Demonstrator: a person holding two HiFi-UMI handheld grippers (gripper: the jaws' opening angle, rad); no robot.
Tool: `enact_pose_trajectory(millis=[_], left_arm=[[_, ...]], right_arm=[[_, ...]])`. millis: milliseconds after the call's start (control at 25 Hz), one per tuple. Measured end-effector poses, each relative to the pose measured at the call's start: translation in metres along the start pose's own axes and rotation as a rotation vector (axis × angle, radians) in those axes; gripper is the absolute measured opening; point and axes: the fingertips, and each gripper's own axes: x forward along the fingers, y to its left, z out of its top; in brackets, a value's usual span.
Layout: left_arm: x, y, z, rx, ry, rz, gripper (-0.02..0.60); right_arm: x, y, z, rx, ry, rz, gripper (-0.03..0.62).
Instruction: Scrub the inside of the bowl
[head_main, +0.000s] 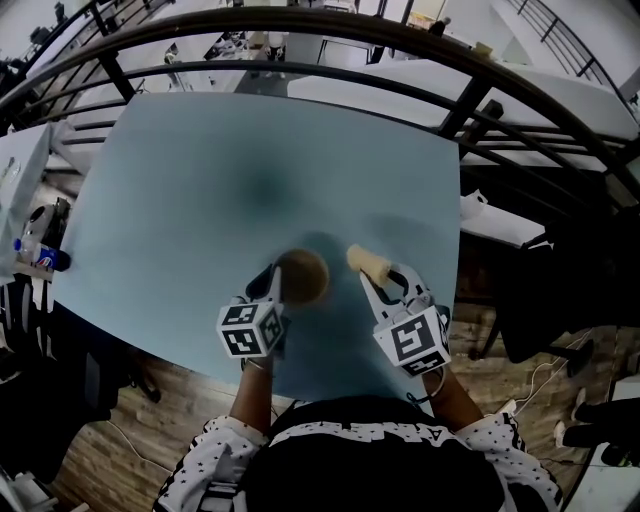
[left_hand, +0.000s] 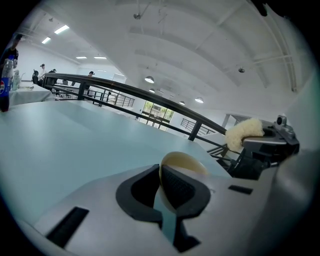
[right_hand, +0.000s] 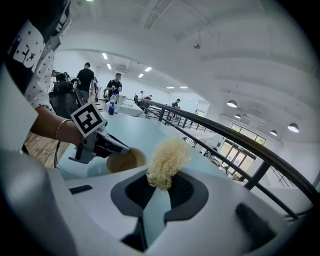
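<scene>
1. The left gripper (head_main: 272, 282) has its jaws closed on the near rim of the bowl (head_main: 303, 277). One pad is inside the rim and one is outside, and the left gripper view shows the rim pinched between them.
2. The bowl is at the near part of the table (head_main: 200, 180), in front of the person. I cannot tell whether it rests on the table or is held just above it. Its brown inside faces up and is open to the right gripper view.
3. The right gripper (head_main: 381, 280) has its jaws pressed together on the lower end of a pale scrubber (head_main: 366, 261). The scrubber sticks out forward past the jaw tips, along the line of the jaws.
4. The scrubber is just beside the right rim of the bowl, outside it and not touching. The bowl lies to the left of the scrubber tip.
5. In my judgement, the scrubbing is not yet begun. The right gripper is the one to move: leftward over the rim, then tip down into the bowl, while the left gripper keeps the bowl steady.
</scene>
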Motion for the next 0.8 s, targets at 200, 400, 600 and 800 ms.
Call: enact_pose_trajectory(millis=[200,400,600,800], left_arm=[[0.003,0.001,-0.005,-0.003,0.02,-0.004,0.025],[0.009,0.002,-0.008,-0.011,0.033,-0.016,0.025],[0.011,0.005,-0.015,-0.026,0.056,-0.025,0.026],[0.012,0.007,-0.018,-0.025,0.067,-0.022,0.026]], right_arm=[[-0.002,0.001,-0.002,0.006,0.005,0.0,0.058],[-0.001,0.0,-0.003,0.009,0.01,-0.002,0.058],[0.0,0.001,-0.004,0.014,0.012,-0.001,0.058],[-0.001,0.002,-0.006,0.016,0.016,-0.003,0.058]])
